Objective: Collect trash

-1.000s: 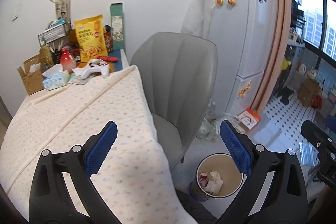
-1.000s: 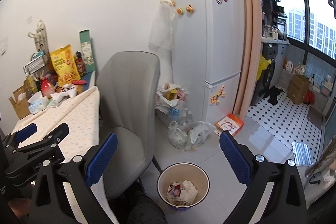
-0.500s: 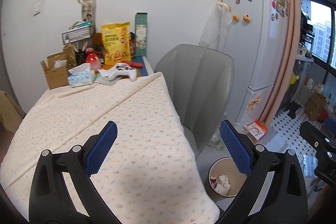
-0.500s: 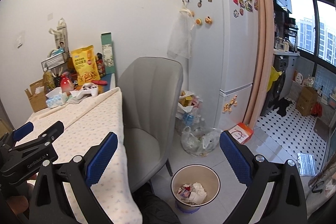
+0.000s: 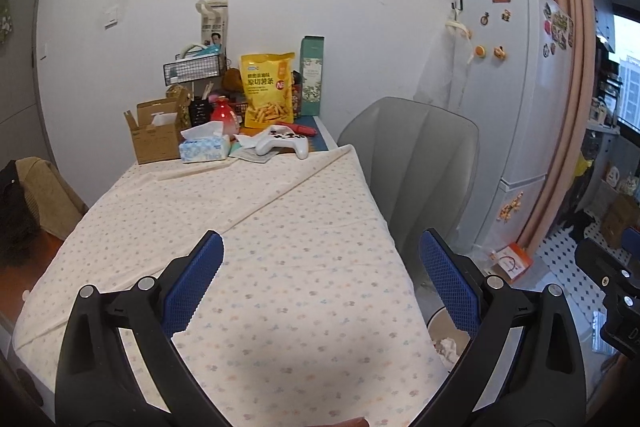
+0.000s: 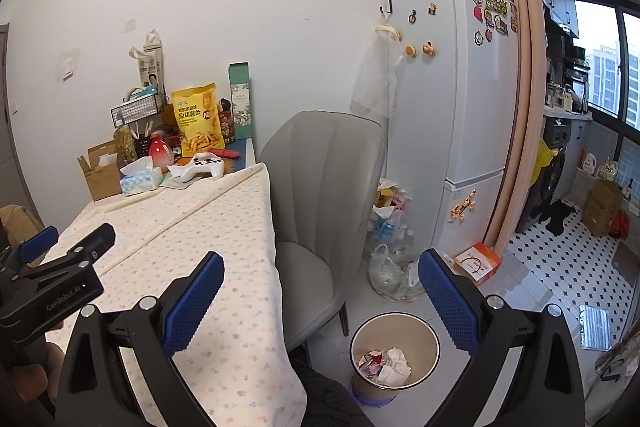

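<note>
I have my left gripper spread wide and empty over the tablecloth; my right gripper is likewise spread. The bin – crumpled trash inside – stands at five o'clock beside the chair. A game controller lies at twelve.

A matt cotton-like tablecloth with a small printed pattern covers the table. At its far end stand a glossy yellow foil snack bag, a brown cardboard box, a black wire-metal basket and a smooth white plastic game controller. Beside the table, a chair in smooth grey leather-like upholstery. Crumpled paper fills the matt beige bin on glossy floor tiles.
</note>
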`<state>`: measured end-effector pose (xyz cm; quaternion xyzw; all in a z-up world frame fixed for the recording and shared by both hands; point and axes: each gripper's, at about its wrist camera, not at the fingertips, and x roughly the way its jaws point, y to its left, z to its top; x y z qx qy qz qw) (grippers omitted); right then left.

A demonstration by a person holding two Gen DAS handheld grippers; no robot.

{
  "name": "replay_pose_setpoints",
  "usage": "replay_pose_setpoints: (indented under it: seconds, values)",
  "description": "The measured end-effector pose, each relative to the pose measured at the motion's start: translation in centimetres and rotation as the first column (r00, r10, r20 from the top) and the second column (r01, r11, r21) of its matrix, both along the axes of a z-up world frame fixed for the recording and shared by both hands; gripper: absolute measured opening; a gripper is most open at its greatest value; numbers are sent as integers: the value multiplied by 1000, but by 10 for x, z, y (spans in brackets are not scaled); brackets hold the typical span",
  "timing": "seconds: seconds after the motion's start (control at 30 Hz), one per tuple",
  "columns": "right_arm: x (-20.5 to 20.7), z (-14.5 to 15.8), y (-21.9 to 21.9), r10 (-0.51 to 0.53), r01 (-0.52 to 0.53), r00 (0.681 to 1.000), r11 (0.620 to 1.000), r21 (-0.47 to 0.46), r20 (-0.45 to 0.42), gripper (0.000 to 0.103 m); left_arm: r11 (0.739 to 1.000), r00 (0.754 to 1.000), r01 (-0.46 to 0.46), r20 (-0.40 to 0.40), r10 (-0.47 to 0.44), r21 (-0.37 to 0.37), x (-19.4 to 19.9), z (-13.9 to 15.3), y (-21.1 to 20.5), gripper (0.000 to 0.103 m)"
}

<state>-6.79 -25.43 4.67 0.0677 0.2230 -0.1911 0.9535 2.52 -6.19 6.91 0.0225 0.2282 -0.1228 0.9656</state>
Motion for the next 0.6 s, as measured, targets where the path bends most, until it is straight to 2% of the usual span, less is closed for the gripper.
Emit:
replay_pose_setpoints:
  seconds: [0.6]
  values:
    - [-17, 6, 17, 11, -11, 1000, 999, -31, 22, 95, 1000, 999, -29, 21, 29, -7, -21, 8, 21, 97]
